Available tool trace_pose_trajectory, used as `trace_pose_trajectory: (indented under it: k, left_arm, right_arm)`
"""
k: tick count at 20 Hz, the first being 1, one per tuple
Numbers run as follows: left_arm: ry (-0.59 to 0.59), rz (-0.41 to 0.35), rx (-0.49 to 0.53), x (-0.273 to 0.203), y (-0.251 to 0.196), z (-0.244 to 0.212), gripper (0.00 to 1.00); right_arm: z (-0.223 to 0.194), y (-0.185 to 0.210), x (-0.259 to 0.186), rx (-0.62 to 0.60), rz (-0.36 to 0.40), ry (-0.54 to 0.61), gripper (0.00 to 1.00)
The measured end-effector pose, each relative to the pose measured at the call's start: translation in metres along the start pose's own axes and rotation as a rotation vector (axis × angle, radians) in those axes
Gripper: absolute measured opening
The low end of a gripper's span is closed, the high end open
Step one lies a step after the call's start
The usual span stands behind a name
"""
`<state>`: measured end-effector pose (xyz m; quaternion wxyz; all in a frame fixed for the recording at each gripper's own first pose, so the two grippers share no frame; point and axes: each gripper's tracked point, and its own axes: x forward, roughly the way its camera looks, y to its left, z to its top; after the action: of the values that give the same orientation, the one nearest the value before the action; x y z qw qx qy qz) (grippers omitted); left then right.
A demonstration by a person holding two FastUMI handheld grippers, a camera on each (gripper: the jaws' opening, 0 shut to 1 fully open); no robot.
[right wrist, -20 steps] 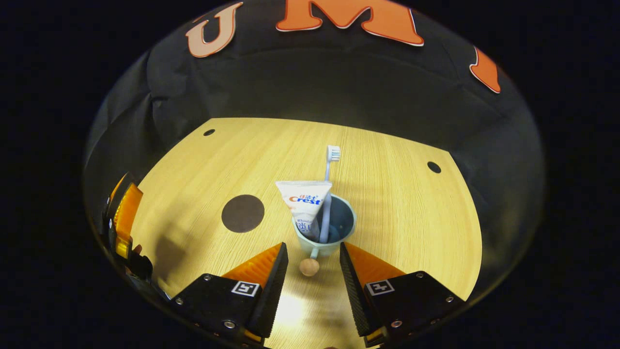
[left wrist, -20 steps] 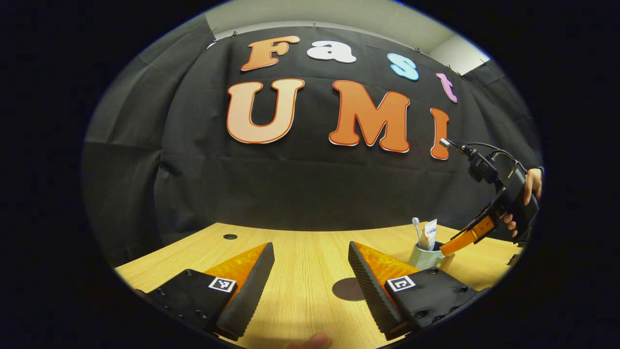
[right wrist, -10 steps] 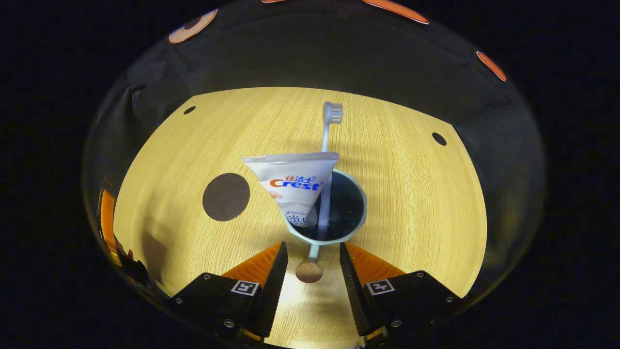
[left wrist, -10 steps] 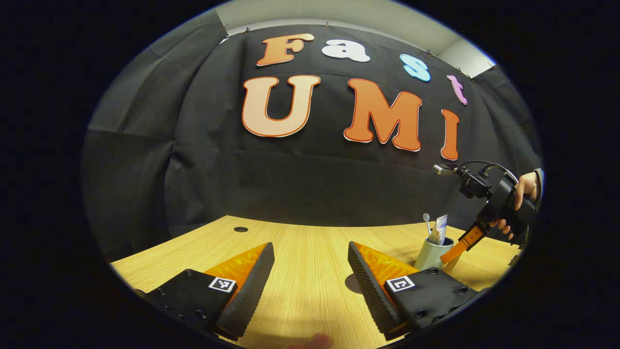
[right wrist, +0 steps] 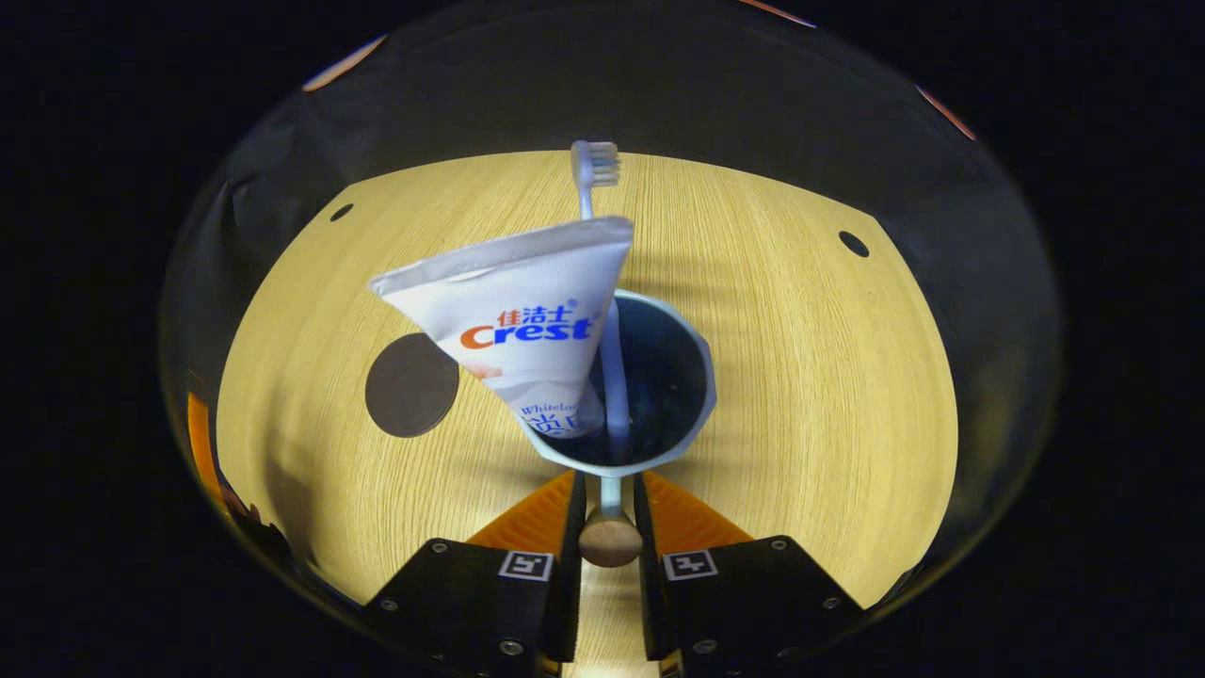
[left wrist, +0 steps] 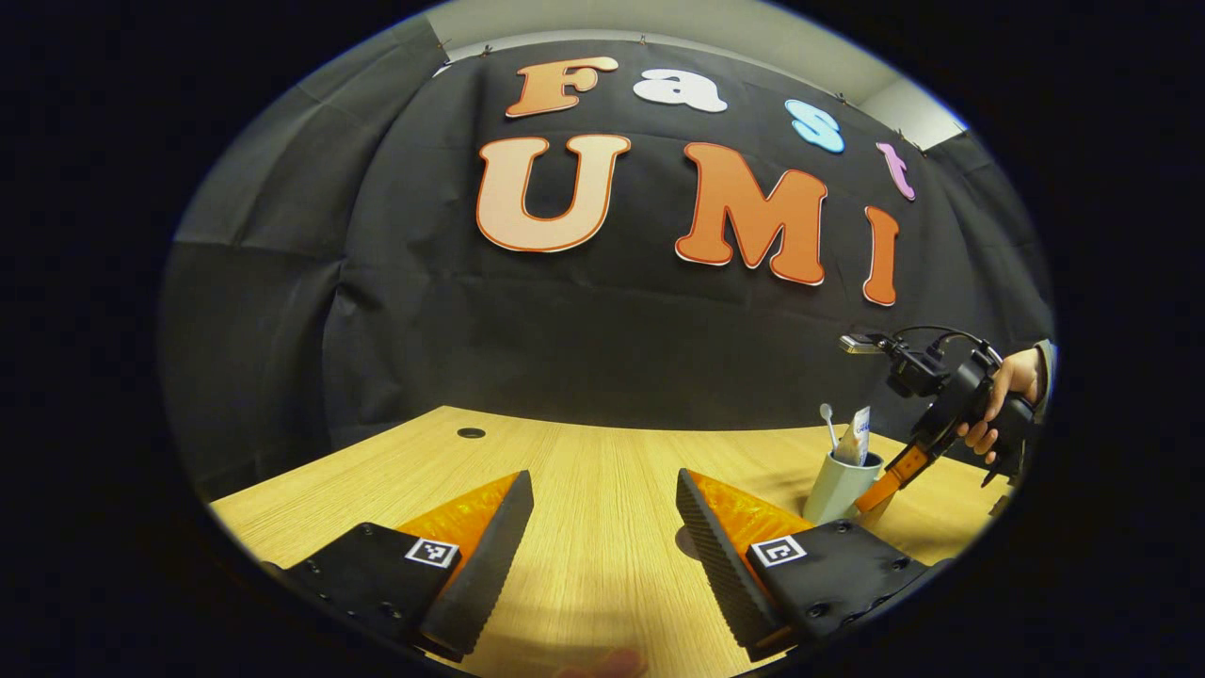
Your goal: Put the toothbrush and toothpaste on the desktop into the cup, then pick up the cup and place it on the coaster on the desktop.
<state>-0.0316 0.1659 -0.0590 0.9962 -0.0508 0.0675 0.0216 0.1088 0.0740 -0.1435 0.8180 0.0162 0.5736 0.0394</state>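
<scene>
A pale blue cup [right wrist: 692, 377] stands on the wooden desktop [right wrist: 810, 377] with the white toothpaste tube [right wrist: 513, 311] and the toothbrush [right wrist: 595, 165] upright inside it. Its thin handle ends in a wooden ball [right wrist: 610, 539]. My right gripper [right wrist: 609, 513] is shut on that handle, one finger on each side. The dark round coaster [right wrist: 410, 384] lies left of the cup. In the left gripper view the cup [left wrist: 836, 485] sits at the far right with the right gripper [left wrist: 892, 474] against it, held by a hand [left wrist: 1000, 405]. My left gripper [left wrist: 602, 541] hovers open over the desk, holding nothing.
Small round holes mark the desktop [right wrist: 854, 244] [right wrist: 342, 212] [left wrist: 471, 432]. The black cloth wall [left wrist: 584, 339] closes the far side of the desk. A sliver of the coaster [left wrist: 682, 542] peeks from behind my left gripper's right finger.
My right gripper moved in on the cup and its fingers closed on the handle. The left gripper stayed open and hardly shifted.
</scene>
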Motion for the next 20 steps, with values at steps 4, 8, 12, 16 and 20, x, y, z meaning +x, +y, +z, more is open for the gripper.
trace_pose_trajectory:
  k: [4,8,12,16,20]
  left_arm:
    - [0.003,0.000,0.005,0.000,-0.002,0.001,0.97]
    - [-0.002,0.003,0.026,-0.006,-0.003,0.005,0.97]
    - [-0.009,0.002,0.048,-0.009,-0.006,0.009,0.97]
    - [-0.010,0.000,0.051,-0.014,-0.006,0.009,0.97]
    - [-0.011,0.010,0.061,-0.014,-0.006,0.012,0.97]
  right_arm:
    - [0.003,-0.002,0.003,-0.008,0.000,-0.023,0.24]
    - [0.005,-0.003,0.004,-0.021,-0.008,-0.042,0.22]
    - [0.008,0.002,0.003,-0.022,0.027,-0.064,0.21]
    - [0.014,0.004,0.003,-0.033,0.066,-0.103,0.21]
    - [0.016,0.006,0.004,-0.058,0.088,-0.127,0.21]
